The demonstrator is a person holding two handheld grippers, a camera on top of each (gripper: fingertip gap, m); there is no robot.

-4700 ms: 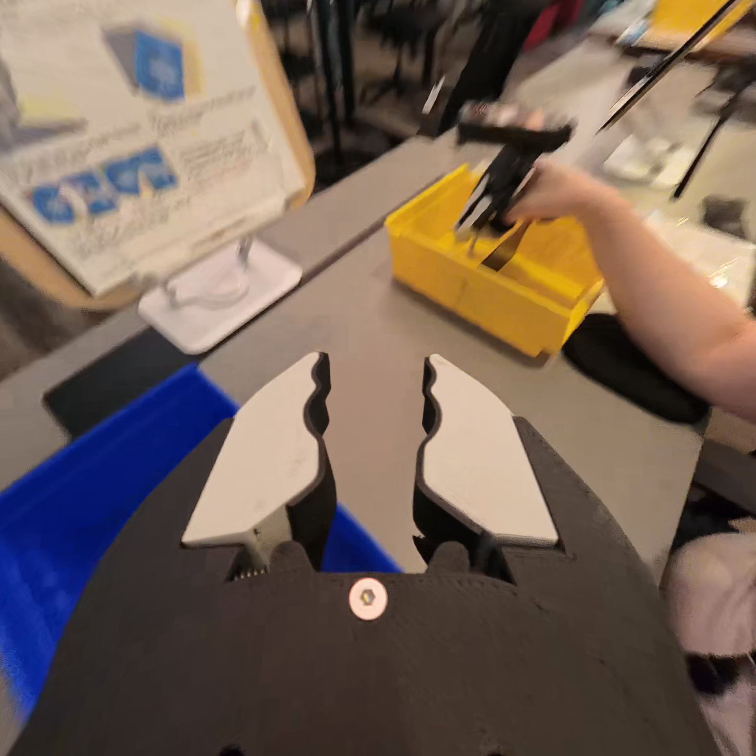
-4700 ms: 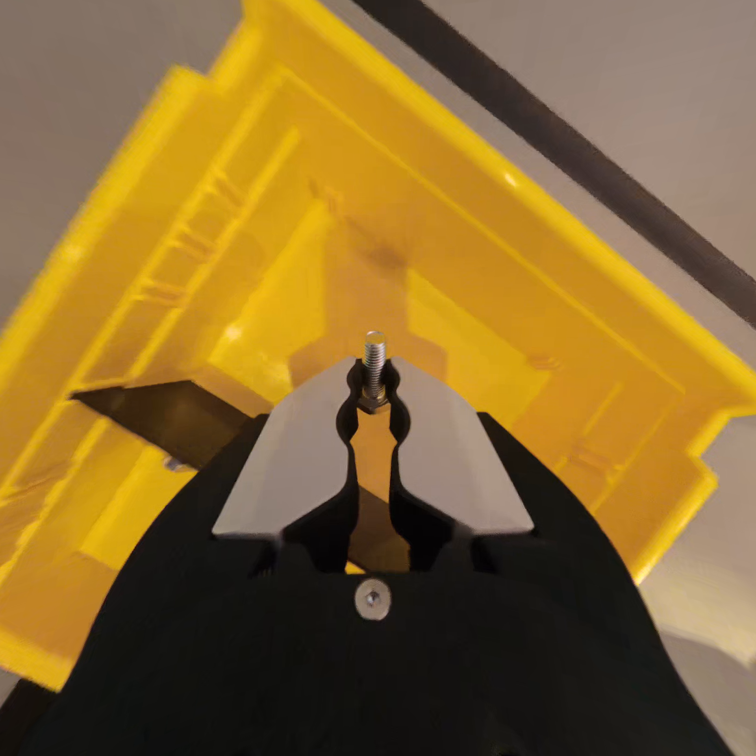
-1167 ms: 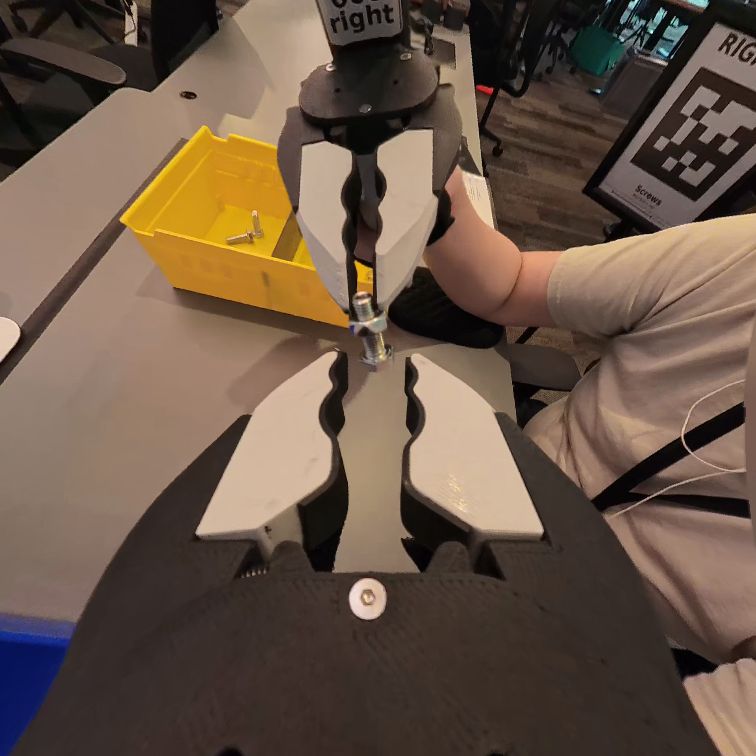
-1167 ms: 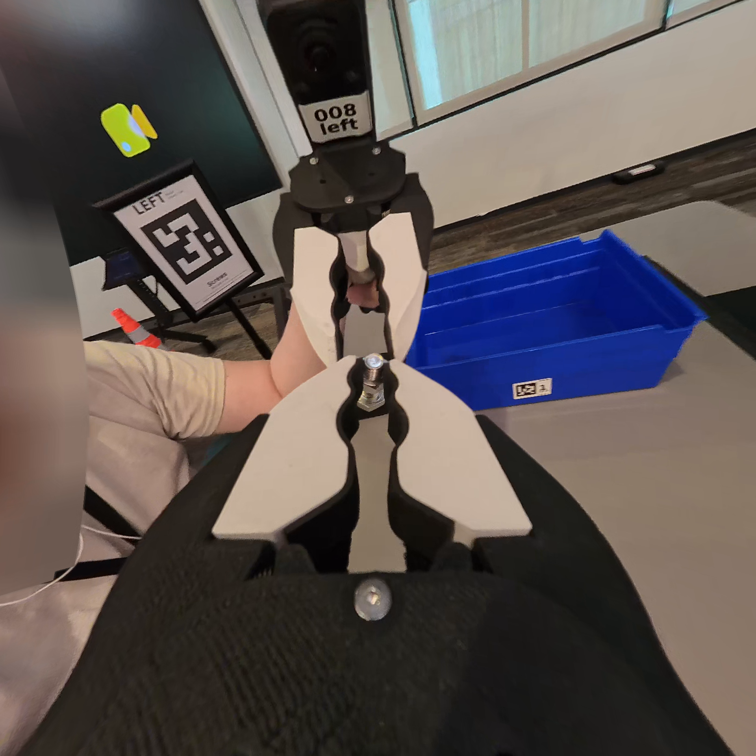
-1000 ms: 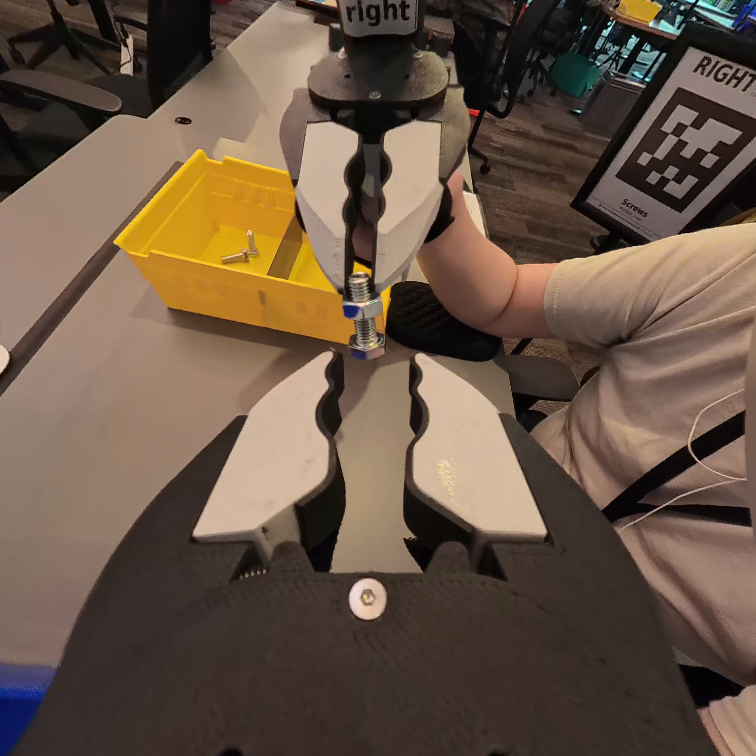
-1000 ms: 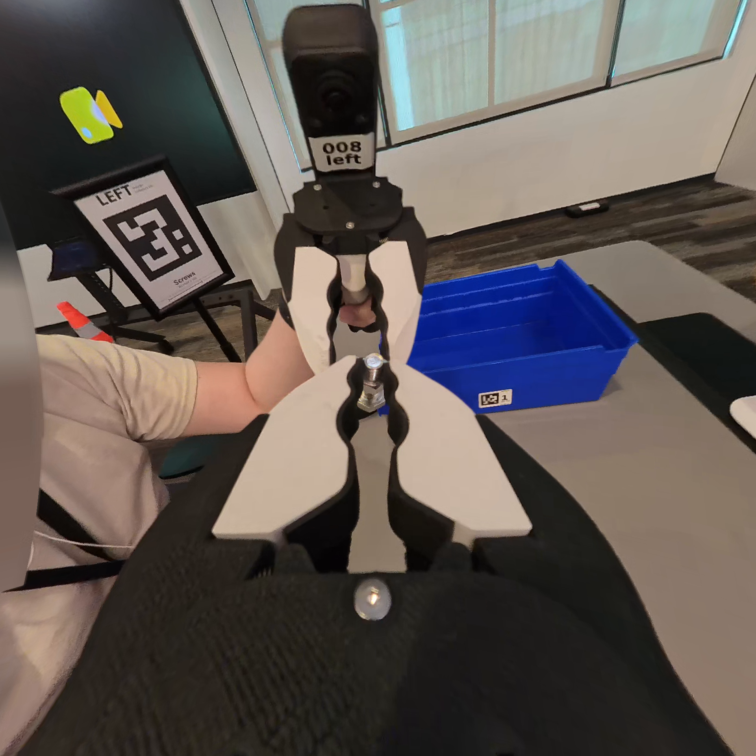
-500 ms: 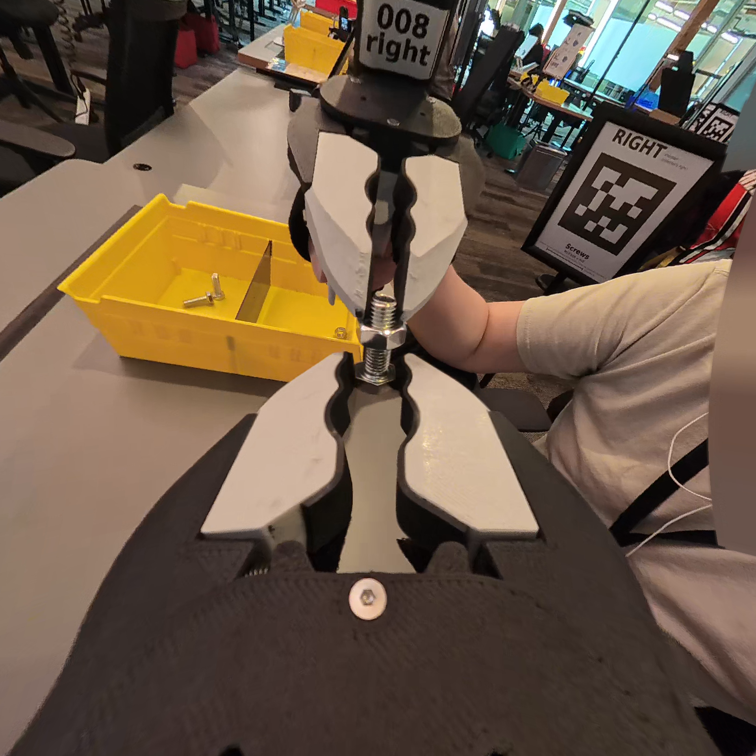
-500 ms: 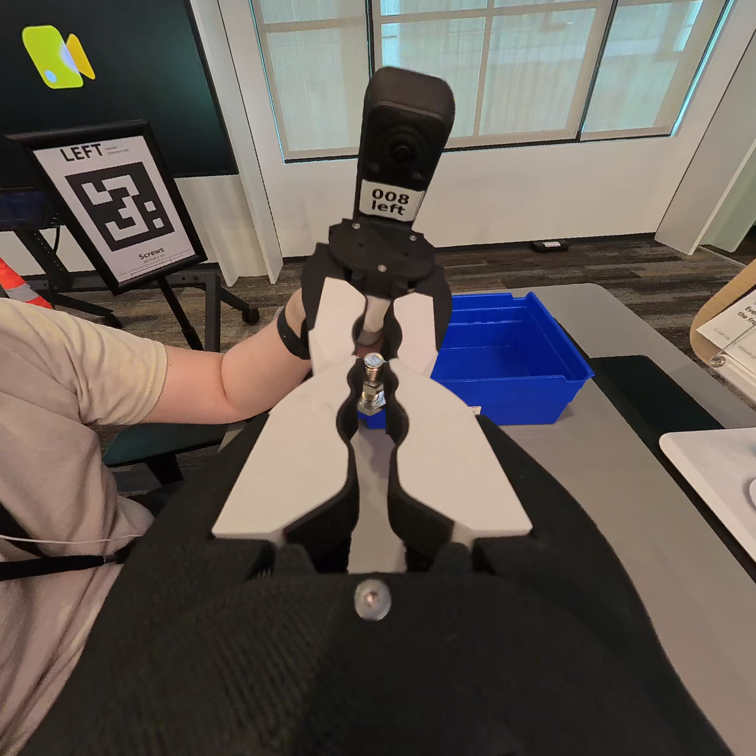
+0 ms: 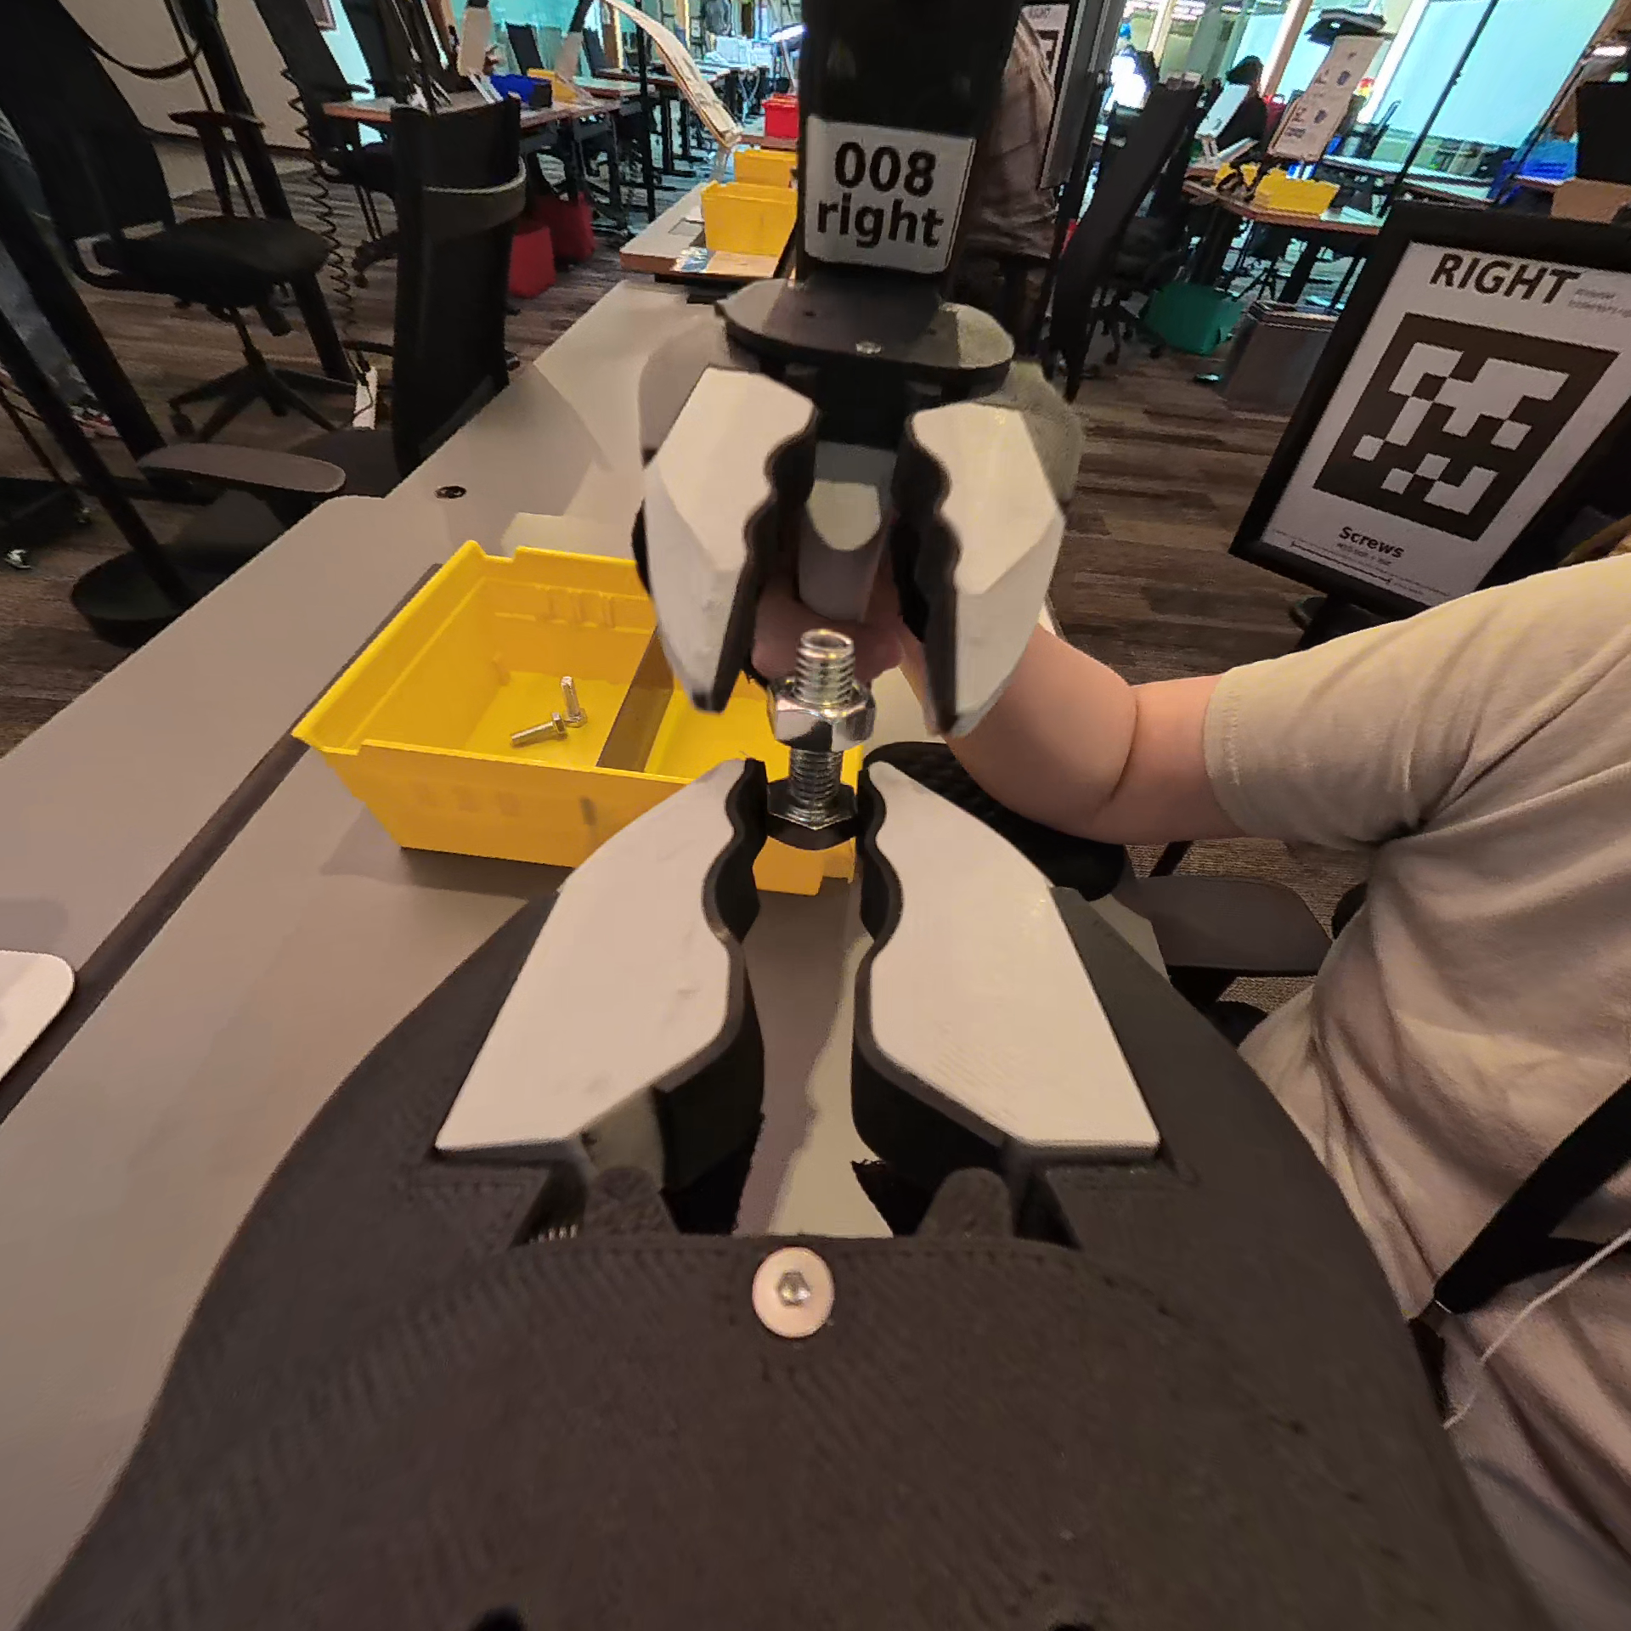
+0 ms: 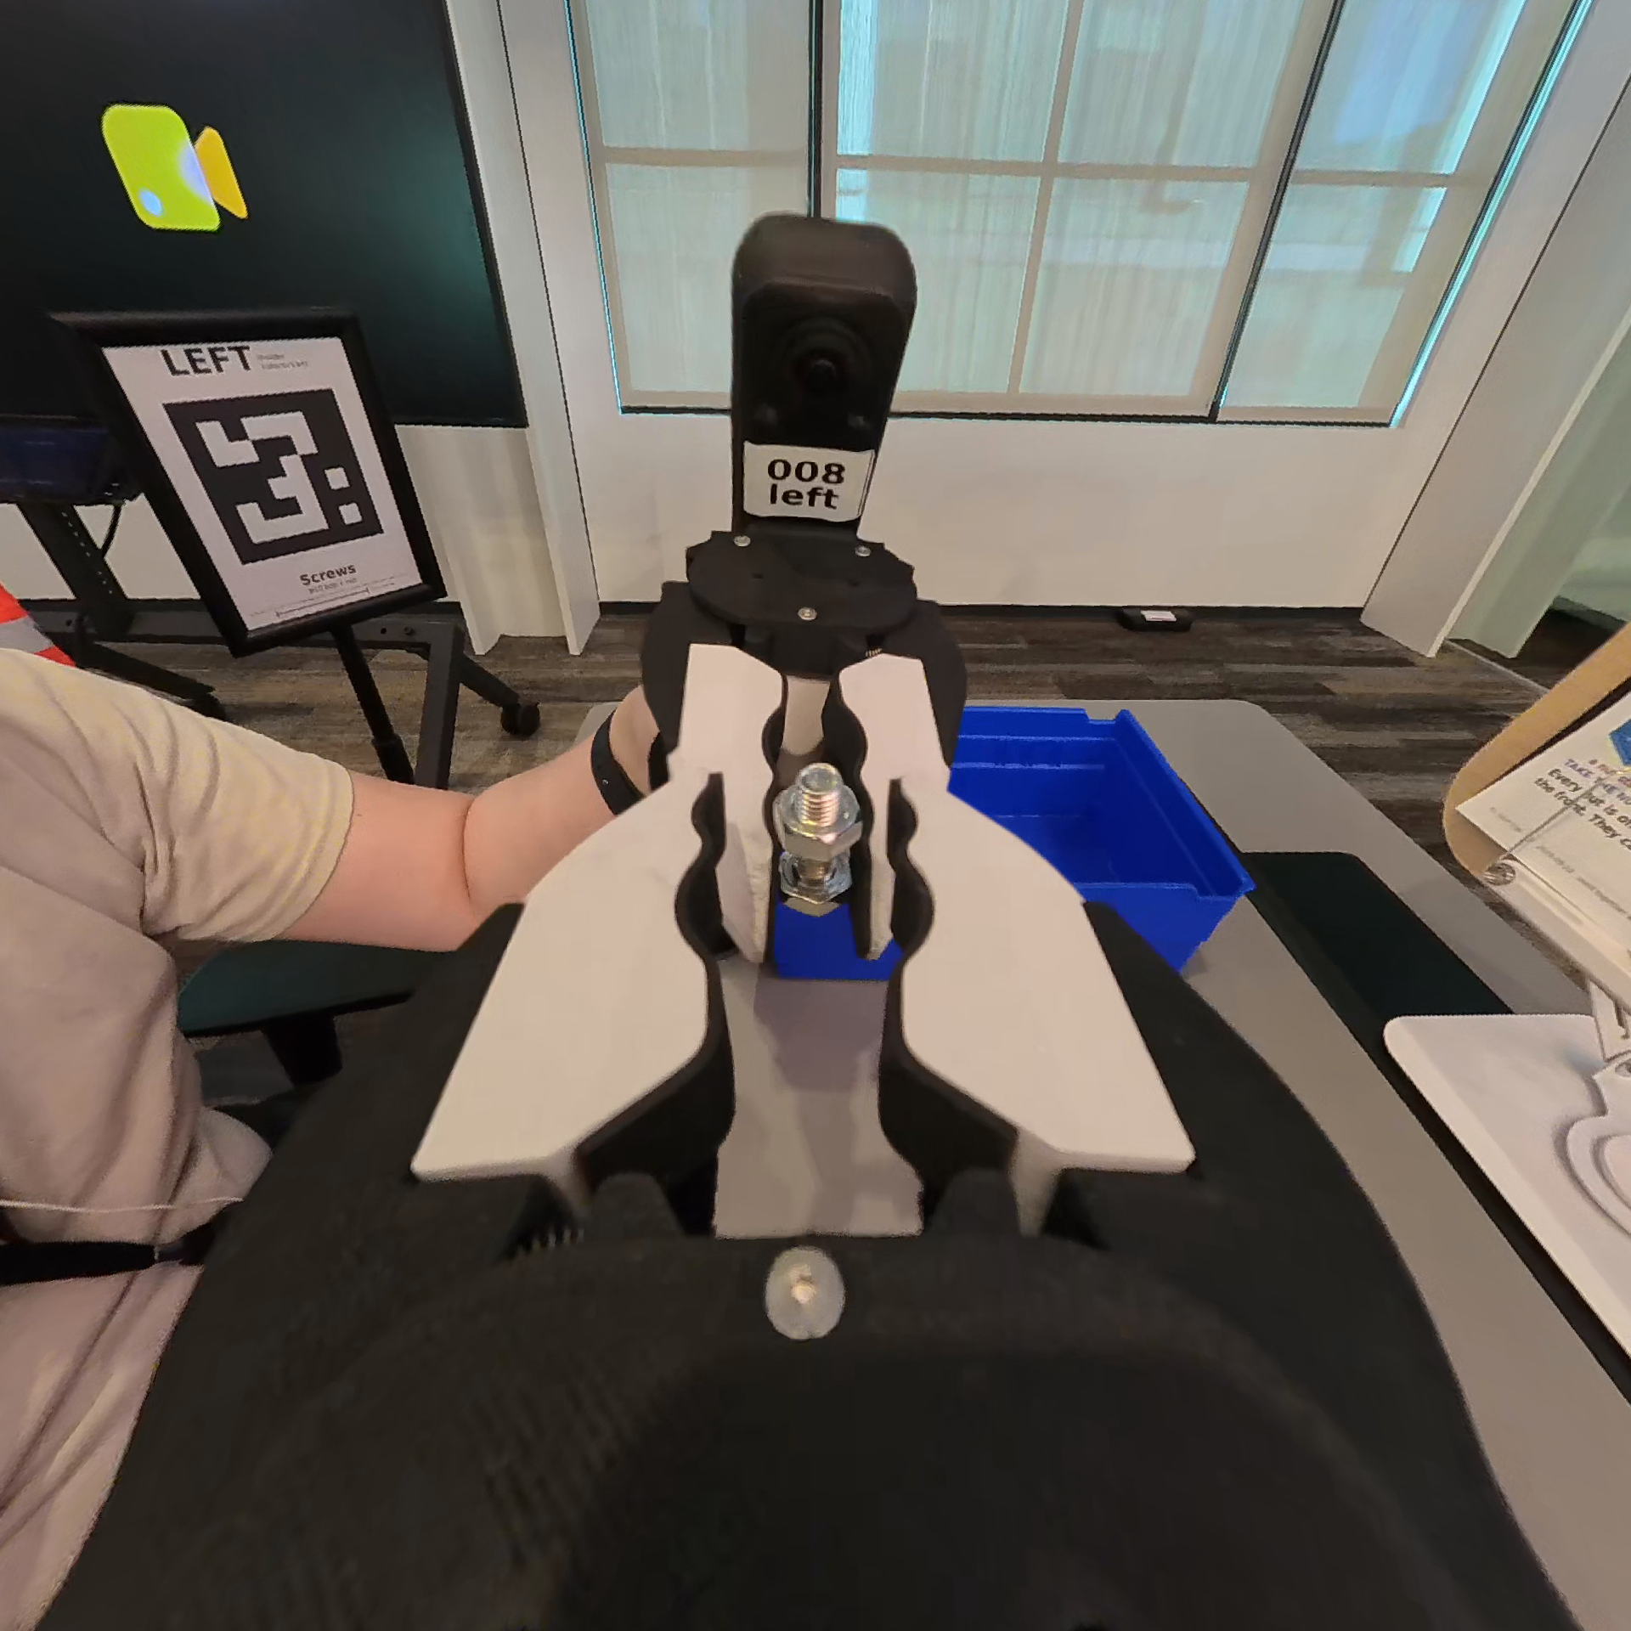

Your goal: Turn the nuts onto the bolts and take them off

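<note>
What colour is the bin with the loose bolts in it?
Yellow bin; clearest in the left wrist view.

Showing silver on bolt (image 9: pixel 810 777) and nut (image 9: pixel 822 711), yellow on one bin (image 9: pixel 494 777), blue on the other bin (image 10: pixel 1103 830), grey on table (image 9: pixel 221 883).

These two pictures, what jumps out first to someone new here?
A shiny bolt with a nut partway along it, held at its head by the left gripper. The right gripper faces it, jaws spread around the nut. Behind sits a yellow bin.
</note>
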